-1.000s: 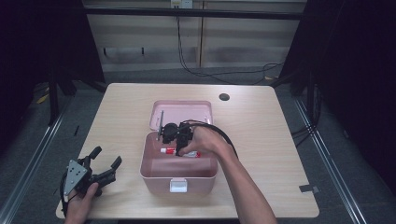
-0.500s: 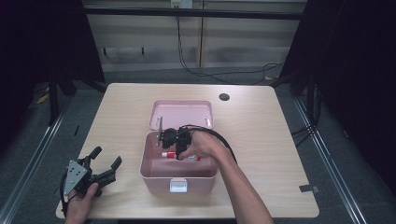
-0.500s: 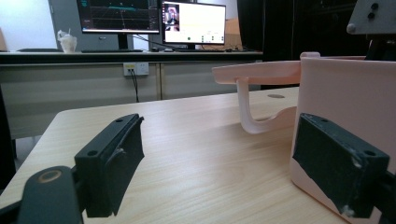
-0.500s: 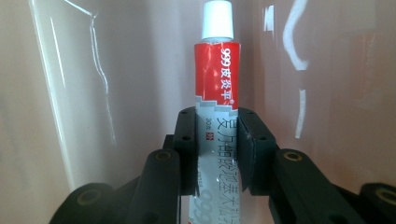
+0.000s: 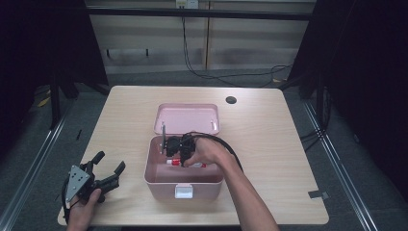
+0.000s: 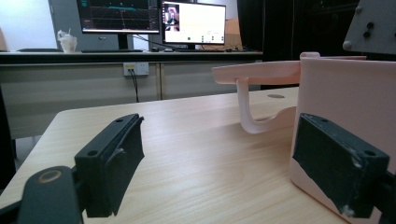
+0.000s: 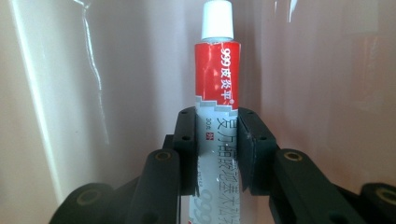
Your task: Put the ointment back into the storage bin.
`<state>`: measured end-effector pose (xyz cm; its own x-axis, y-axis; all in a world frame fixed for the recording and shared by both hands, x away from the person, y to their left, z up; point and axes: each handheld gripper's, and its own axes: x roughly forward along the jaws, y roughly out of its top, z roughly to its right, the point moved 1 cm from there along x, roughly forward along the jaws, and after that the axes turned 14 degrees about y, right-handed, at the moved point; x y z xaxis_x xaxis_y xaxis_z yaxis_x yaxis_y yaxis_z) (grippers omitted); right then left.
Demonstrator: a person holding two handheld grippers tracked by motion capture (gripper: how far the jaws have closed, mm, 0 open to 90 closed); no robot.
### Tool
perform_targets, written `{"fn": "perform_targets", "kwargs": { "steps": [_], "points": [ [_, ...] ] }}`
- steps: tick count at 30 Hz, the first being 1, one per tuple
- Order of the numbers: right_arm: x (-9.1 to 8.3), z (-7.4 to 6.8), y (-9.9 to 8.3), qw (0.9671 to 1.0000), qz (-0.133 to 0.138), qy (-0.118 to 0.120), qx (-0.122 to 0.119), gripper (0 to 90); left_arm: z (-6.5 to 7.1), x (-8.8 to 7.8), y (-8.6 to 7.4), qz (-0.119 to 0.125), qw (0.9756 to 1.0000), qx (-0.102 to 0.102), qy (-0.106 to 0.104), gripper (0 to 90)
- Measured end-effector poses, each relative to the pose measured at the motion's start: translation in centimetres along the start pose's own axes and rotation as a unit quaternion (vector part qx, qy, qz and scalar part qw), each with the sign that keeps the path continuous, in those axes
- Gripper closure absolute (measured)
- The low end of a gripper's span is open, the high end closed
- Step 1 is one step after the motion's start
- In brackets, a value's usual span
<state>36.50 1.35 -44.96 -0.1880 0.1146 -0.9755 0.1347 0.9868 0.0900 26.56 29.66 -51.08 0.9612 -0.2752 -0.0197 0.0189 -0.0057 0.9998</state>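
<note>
A red and white tube (image 7: 217, 70) with a white cap stands between the jaws of my right gripper (image 7: 217, 126), which is shut on its lower half. Pink walls surround it on all sides. From above, the right gripper (image 5: 177, 158) reaches down into the open pink box (image 5: 163, 190) with the tube (image 5: 191, 164) lying low inside it. My left gripper (image 5: 109, 162) rests open near the table's front left corner, holding nothing. In the left gripper view its jaws (image 6: 219, 140) stand wide apart, the box wall (image 6: 341, 93) just beside the right one.
The box's lid (image 5: 187, 118) lies open behind it and juts out as a pink ledge (image 6: 257, 72) in the left gripper view. A dark round hole (image 5: 231, 100) sits in the tabletop at the back right. Bare wood lies to the left and right of the box.
The right hand has sunk a little deeper into the box with the tube still gripped. The left gripper has stayed where it was.
</note>
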Motion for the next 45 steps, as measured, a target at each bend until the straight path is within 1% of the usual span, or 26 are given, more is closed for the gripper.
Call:
{"fn": "perform_targets", "kwargs": {
  "steps": [2,4,6,7,9,11,12,13,14,16,17,18,20,21,22,24,25,27,29,32,33,37,38,41,43,45],
  "points": [
    [0.1,0.0,0.0,0.9999,-0.010,-0.003,-0.001,71.4,0.0,0.0,0.0,0.000,1.0000,0.001,0.001,15.7],
    [0.4,-0.1,0.0,1.0000,-0.004,-0.002,-0.001,71.5,0.0,0.0,0.0,0.000,1.0000,0.000,0.000,15.8],
    [0.5,0.0,0.1,0.9998,-0.016,-0.006,-0.004,71.4,0.0,0.0,0.0,0.000,1.0000,0.001,0.001,15.8],
    [0.6,-0.1,0.1,0.9999,-0.015,-0.005,-0.001,71.4,0.0,0.0,0.0,0.000,1.0000,-0.002,-0.002,15.7],
    [0.6,0.0,0.2,0.9998,-0.018,-0.004,-0.004,71.4,0.0,0.0,0.0,0.000,1.0000,0.002,0.000,15.7],
    [0.7,0.0,0.2,0.9998,-0.018,-0.003,-0.005,71.4,0.0,0.0,0.0,0.000,1.0000,0.000,0.000,15.8],
    [0.8,0.0,0.3,0.9998,-0.017,-0.004,-0.003,71.4,0.0,0.0,0.0,0.000,1.0000,-0.001,0.000,15.8],
    [0.8,0.0,0.3,0.9997,-0.022,-0.005,-0.005,71.3,0.0,0.0,0.0,0.000,1.0000,-0.001,-0.001,15.7],
    [1.0,0.0,0.3,0.9999,-0.015,-0.003,-0.001,71.3,0.0,0.0,0.0,0.000,1.0000,0.001,0.001,15.8],
    [1.1,0.1,0.3,0.9998,-0.019,-0.005,-0.003,71.3,0.0,0.0,0.0,0.000,1.0000,0.001,0.001,15.7],
    [1.2,0.1,0.3,0.9998,-0.020,-0.001,0.002,71.3,0.0,0.0,0.0,0.001,1.0000,0.001,0.001,15.8],
    [1.3,0.2,0.3,0.9998,-0.020,0.002,0.001,71.3,0.0,0.0,0.0,0.000,1.0000,0.001,0.000,15.7],
    [1.5,0.3,0.3,0.9997,-0.025,-0.002,0.001,71.3,0.0,0.0,0.0,0.001,1.0000,0.001,0.000,15.8],
    [1.6,0.2,0.3,0.9997,-0.022,0.000,0.006,71.2,0.0,0.0,0.0,0.000,1.0000,0.001,0.000,15.7],
    [1.6,0.2,0.3,0.9997,-0.025,-0.001,0.003,71.2,0.0,0.0,0.0,0.001,1.0000,0.001,0.000,15.8],
    [1.7,0.2,0.3,0.9997,-0.024,-0.004,0.006,71.1,0.0,0.0,0.0,0.000,1.0000,0.001,0.000,15.8],
    [1.7,0.2,0.3,0.9997,-0.025,-0.002,0.008,71.1,0.0,0.0,0.0,0.000,1.0000,-0.001,0.000,15.7],
    [1.7,0.3,0.2,0.9995,-0.029,-0.004,0.008,71.0,0.0,0.0,0.0,0.000,1.0000,0.001,0.000,15.7],
    [1.8,0.3,0.1,0.9996,-0.026,-0.010,0.010,70.9,0.0,0.0,0.0,0.000,1.0000,0.001,0.000,15.7],
    [2.0,0.3,0.2,0.9993,-0.034,-0.010,0.014,70.8,0.0,0.0,0.0,0.001,1.0000,0.001,0.000,15.7],
    [2.0,0.3,0.2,0.9993,-0.033,-0.011,0.016,70.8,0.0,0.0,0.0,0.000,1.0000,0.001,0.000,15.8],
    [1.9,0.3,0.2,0.9991,-0.039,-0.014,0.013,70.7,0.0,0.0,0.0,0.000,1.0000,0.002,0.000,15.8],
    [1.9,0.3,0.2,0.9992,-0.036,-0.014,0.013,70.7,0.0,0.0,0.0,0.000,1.0000,0.001,0.000,15.7],
    [1.9,0.3,0.2,0.9990,-0.038,-0.017,0.013,69.9,0.0,0.0,0.0,0.001,1.0000,0.000,0.000,15.7],
    [1.9,0.3,0.1,0.9992,-0.032,-0.018,0.013,68.9,0.0,0.0,0.0,0.001,1.0000,0.001,0.000,15.7],
    [1.6,0.2,0.1,0.9991,-0.035,-0.022,0.011,67.7,0.0,0.0,0.0,0.000,1.0000,0.002,0.000,15.8]
  ]
}}
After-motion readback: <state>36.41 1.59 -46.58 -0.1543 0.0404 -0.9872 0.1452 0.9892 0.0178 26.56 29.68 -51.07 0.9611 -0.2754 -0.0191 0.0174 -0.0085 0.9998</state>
